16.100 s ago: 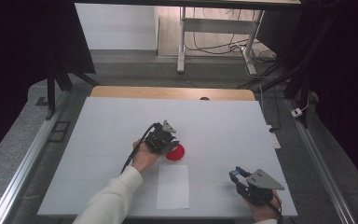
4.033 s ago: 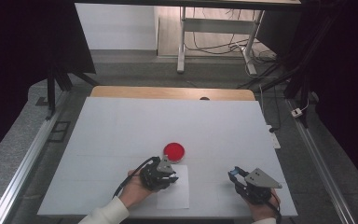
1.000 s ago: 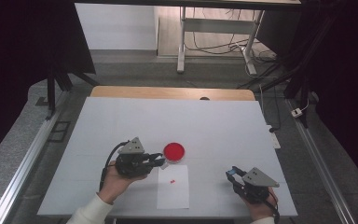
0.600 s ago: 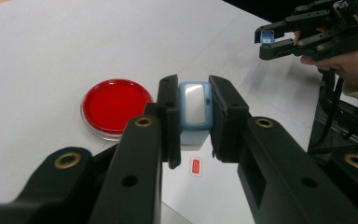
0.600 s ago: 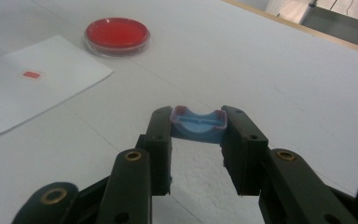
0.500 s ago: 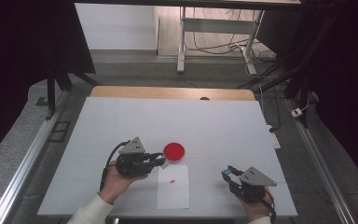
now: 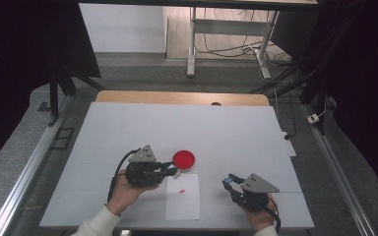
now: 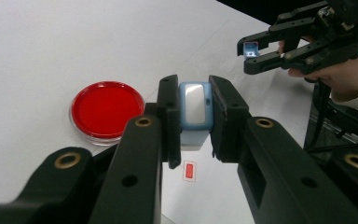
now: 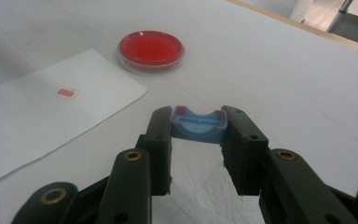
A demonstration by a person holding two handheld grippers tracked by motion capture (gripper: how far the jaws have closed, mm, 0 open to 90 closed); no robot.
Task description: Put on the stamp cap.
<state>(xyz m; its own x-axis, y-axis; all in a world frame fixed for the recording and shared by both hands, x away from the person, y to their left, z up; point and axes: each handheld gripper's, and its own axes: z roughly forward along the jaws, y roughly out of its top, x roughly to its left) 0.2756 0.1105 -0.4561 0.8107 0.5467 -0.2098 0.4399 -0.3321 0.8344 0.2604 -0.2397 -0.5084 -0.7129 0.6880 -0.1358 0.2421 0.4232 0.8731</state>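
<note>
table: the biggest thing here. It is flat, wide and white, and it looks smooth and a bit dull. A wooden strip runs along its far edge.

sheet of paper: thin, white and a long box shape. It lies flat near the person's edge of the table, between the two hands.

left gripper: black and hard, with two thick jaws and little brass rings. Its jaws are squeezed tight on a blue holder. It sits just beside the red dish, above the top corner of the paper.

right gripper: also black and hard. Its jaws pinch a small blue cap. It is on the other side of the paper, well apart from the dish.

red dish: round, flat and shiny, with a clear rim and red stuff inside. It rests on the table just past the top of the paper.

blue holder: smooth pale blue plastic with round corners and a shiny grey window in the middle.

blue cap: a little soft-looking tray shape, blue with a pinkish edge, curved on top.

red mark: a tiny red box shape on the paper, near the middle.

done so far, my guess: both small blue parts are picked up, one in each tool.

left to do, my guess: bring the two blue parts together, or to the dish or the mark. I cannot tell which.
</note>
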